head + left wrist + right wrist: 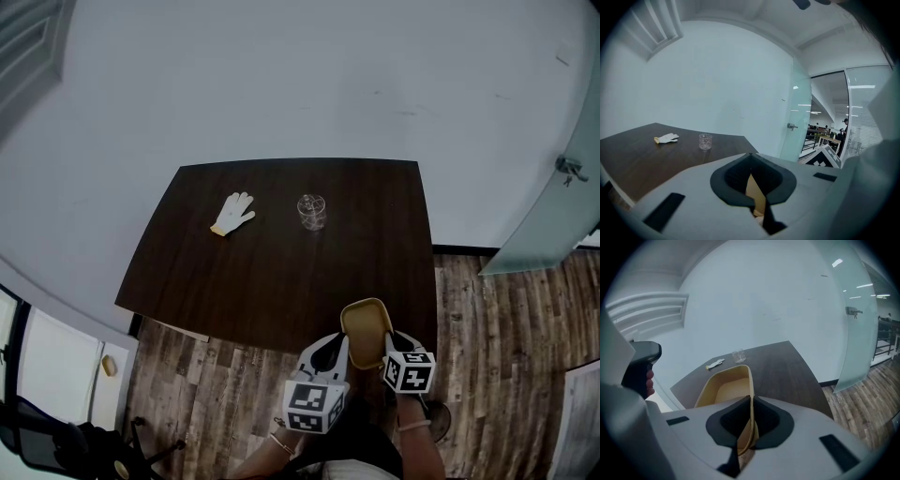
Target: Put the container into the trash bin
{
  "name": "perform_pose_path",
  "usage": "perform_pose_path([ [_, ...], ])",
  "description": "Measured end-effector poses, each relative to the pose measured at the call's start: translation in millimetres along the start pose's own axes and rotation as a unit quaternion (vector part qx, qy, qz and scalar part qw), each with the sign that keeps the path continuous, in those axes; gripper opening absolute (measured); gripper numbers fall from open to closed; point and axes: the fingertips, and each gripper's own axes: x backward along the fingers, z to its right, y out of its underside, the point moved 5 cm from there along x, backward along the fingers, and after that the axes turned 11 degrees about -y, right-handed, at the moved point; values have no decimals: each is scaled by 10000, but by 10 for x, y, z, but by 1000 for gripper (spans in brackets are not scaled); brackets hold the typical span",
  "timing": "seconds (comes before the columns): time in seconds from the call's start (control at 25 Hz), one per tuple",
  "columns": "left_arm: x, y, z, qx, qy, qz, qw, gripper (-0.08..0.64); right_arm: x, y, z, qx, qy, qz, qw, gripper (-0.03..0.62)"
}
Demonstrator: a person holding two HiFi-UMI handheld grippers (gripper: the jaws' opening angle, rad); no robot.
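The yellow plastic container [366, 323] hangs tilted over the front right corner of the dark table [253, 281]. My left gripper [343, 347] pinches its left wall, and in the left gripper view a tan strip of the container [754, 193] is clamped between the shut jaws. My right gripper [387, 347] is shut on the right wall. In the right gripper view the container [723, 391] opens out ahead and to the left of the jaws, with its rim gripped between the pads. No trash bin shows in any view.
A white glove [233, 213] and a clear glass [311, 211] lie near the table's far side. A frosted glass door [548, 211] stands at the right over wood flooring. White cabinets [56, 361] and a black chair [56, 441] are at the lower left.
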Motion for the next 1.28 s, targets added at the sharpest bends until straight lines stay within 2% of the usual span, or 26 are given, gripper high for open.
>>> perform_pose_path([
  [0.28,458,-92,31,-110,173,212,9996,17,409,-19,-242,132,137,342,9992,20],
  [0.68,1168,-176,-81,-232,369,459,9980,17,959,62,-753,61,156,885,9959,20],
  [1.04,1758,-72,-133,-423,666,547,9954,17,1409,342,-1177,-139,325,1298,9909,20],
  [1.28,1892,-23,28,-531,993,538,9922,17,1707,551,-1206,-292,549,1404,9881,21],
])
